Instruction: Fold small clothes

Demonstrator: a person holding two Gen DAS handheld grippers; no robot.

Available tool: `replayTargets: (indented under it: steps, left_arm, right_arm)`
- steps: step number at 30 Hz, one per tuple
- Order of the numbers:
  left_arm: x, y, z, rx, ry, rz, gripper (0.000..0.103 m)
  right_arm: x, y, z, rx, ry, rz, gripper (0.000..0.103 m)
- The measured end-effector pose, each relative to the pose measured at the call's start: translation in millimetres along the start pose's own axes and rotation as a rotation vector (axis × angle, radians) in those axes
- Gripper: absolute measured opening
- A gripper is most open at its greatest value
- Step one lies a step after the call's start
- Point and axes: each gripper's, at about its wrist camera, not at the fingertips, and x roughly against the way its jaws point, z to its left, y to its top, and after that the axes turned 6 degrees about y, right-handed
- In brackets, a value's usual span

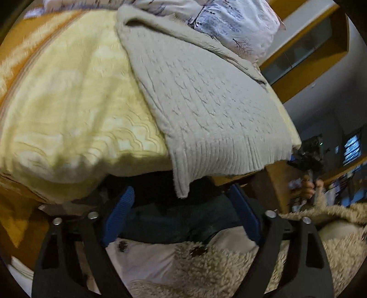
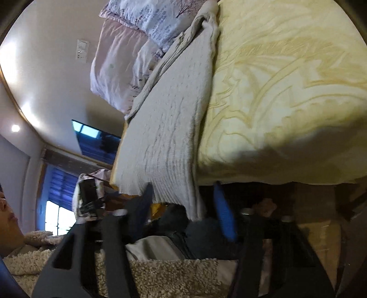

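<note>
A grey-beige cable-knit sweater (image 1: 206,96) (image 2: 169,128) lies flat on a yellow bedspread (image 1: 68,103) (image 2: 286,91). Its ribbed hem (image 1: 229,153) (image 2: 160,181) hangs over the near edge of the bed. My left gripper (image 1: 182,191) is open just below that edge. One hem corner dangles between its blue pads (image 1: 121,215) without touching them. My right gripper (image 2: 182,191) sits at the other hem corner. The fabric hangs between its blue pads (image 2: 223,211), which do not press on it.
A floral duvet and pillows (image 1: 229,20) (image 2: 128,57) are heaped at the far end of the sweater. The person's fleece jacket (image 1: 229,270) (image 2: 160,275) fills the foreground. A hand (image 1: 307,188) shows at the right. The wooden bed frame (image 1: 275,181) runs under the hem.
</note>
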Motion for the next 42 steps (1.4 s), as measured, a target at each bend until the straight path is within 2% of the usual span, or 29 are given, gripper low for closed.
replayTargets:
  steps: [4,6,7,12,13,14,19,24,29,33,42]
  left_arm:
    - [-10,4,5,0.042,-0.041,0.014,0.063]
    - [-12,4,9,0.081,-0.087,0.017,0.053]
    - [-13,4,11,0.101,-0.109,0.021,0.05]
    - [-17,6,25,0.235,-0.223,0.05,0.011]
    - [-17,6,26,0.251,-0.236,0.053,0.008]
    - [-15,6,27,0.268,-0.257,0.062,0.008]
    - [-3,14,19,0.252,-0.27,0.047,0.007]
    - [28,40,14,0.21,-0.249,-0.042,0.007]
    - [57,73,19,0.181,-0.194,-0.167,0.007]
    - [56,101,26,0.192,-0.159,-0.2,0.007]
    - [46,159,47,0.27,-0.137,-0.275,0.007]
  right_arm:
    - [-6,3,6,0.03,0.033,0.016,0.026]
    - [-5,3,9,0.043,0.041,0.018,0.021]
    - [-5,3,10,0.053,0.043,0.019,0.015]
    - [-2,3,24,0.113,0.031,0.025,0.01]
    - [-1,3,28,0.128,0.026,0.026,0.01]
    - [0,5,31,0.141,0.023,0.027,0.01]
    - [1,12,55,0.224,-0.009,0.036,0.01]
    - [5,26,78,0.309,-0.024,-0.001,0.009]
    - [11,49,100,0.392,-0.039,-0.133,0.009]
    - [11,71,111,0.424,-0.071,-0.233,0.009]
    - [-8,120,124,0.487,-0.18,-0.314,0.009]
